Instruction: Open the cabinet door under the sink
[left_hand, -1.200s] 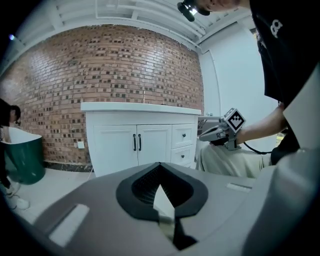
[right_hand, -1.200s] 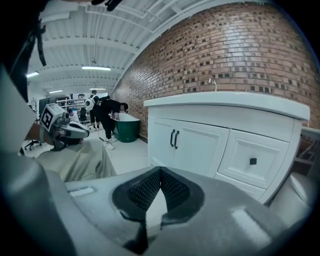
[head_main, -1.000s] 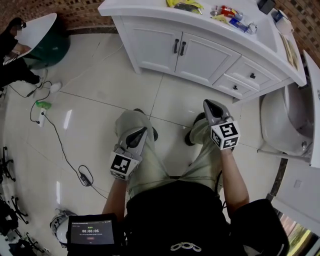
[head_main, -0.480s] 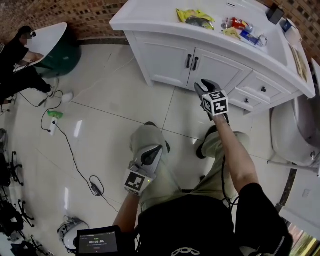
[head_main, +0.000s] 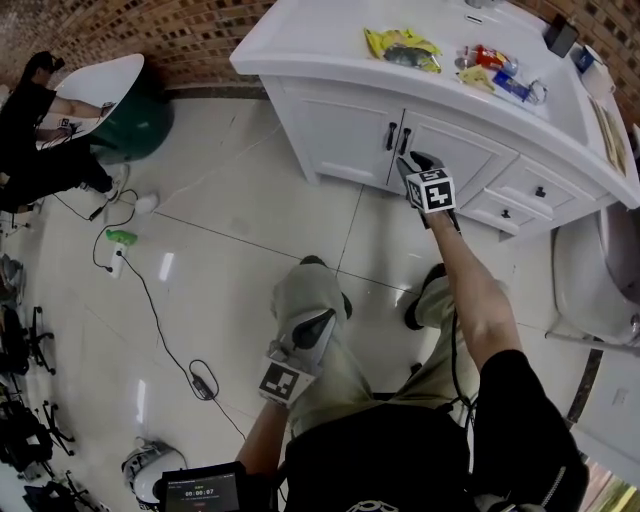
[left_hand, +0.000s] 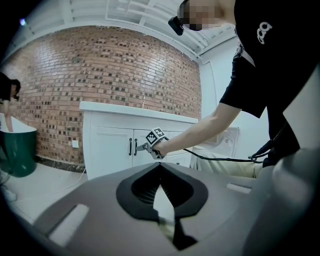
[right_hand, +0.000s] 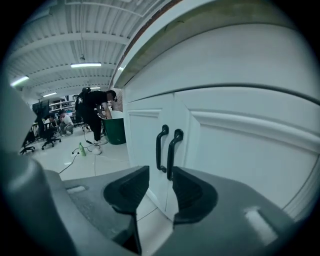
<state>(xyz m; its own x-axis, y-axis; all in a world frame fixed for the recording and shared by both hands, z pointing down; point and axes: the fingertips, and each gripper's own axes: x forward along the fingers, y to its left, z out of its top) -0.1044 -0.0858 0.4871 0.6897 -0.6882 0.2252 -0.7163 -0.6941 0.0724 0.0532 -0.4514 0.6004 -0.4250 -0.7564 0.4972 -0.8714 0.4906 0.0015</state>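
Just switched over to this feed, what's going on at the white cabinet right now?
A person is working with a hand-held gripper in each hand. The right hand-held gripper is stretched out toward the two black door handles of the white cabinet. Its jaws have just been opening and stand apart, gripping nothing yet. Both doors are closed. The left hand-held gripper is shut and empty, held low over the person's thigh.

Bright, even indoor light comes from ceiling tube lamps (right_hand: 85, 65); the glossy floor tiles (head_main: 165, 265) carry pale glare streaks. Both gripper views bulge like fisheyes (black, vignetted corners), their nearest foreground slightly soft.
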